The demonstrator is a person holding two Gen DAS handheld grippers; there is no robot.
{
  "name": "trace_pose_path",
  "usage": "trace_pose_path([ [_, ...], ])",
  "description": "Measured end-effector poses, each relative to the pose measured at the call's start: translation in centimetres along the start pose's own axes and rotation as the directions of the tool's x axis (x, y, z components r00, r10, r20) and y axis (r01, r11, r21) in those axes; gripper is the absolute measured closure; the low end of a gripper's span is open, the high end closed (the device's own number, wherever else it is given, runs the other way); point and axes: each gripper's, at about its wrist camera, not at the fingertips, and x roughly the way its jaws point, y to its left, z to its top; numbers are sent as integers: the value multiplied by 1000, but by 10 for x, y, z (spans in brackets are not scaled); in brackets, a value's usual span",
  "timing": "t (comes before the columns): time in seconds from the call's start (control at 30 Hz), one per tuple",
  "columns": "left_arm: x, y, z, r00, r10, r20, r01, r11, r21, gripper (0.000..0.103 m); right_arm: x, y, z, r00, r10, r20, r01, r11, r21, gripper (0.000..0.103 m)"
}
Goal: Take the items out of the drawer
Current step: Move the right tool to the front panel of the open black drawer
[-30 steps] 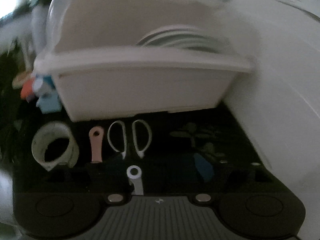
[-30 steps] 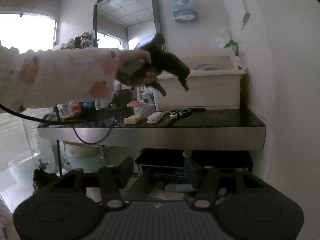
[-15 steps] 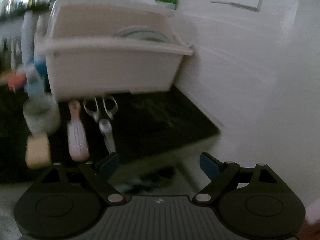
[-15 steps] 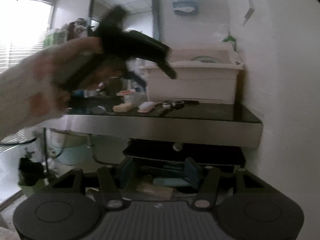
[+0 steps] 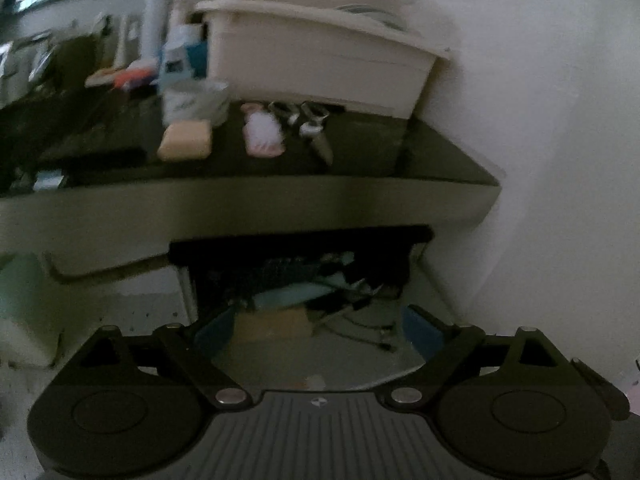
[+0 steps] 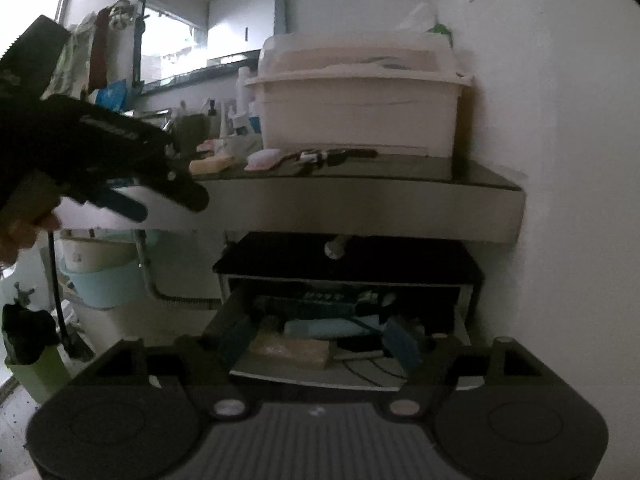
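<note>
1. The left gripper is hanging at the far left, level with the counter, its fingers spread and carrying nothing.
2. A yellow sponge, a pink brush and scissors are lying on the counter, below the cream bin.
3. The open drawer is sitting under the counter, holding a tan block, a teal item and dark clutter.
4. The right gripper is facing straight into the drawer, fingers released and empty; it is looking nearer than the left, with the tan block lying crosswise just beyond its fingertips.
</note>
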Motion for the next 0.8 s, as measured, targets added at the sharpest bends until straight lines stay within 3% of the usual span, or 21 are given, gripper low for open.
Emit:
trace_pose_path([
  [0.2,-17,16,-30,994,101,42,-97,992,-82,11,19,16,-12,999,-21,-44,22,1000,14,27],
  [0.43,-33,26,-56,987,155,45,-146,977,-157,11,65,-7,-38,985,-53,-165,81,983,165,27],
  [0.67,-41,28,-76,991,137,9,-134,979,-151,11,104,-9,-61,957,-132,-257,172,975,143,27],
  [0.8,-47,29,-84,991,134,17,-129,978,-163,11,123,7,-74,948,-178,-265,193,981,29,27],
])
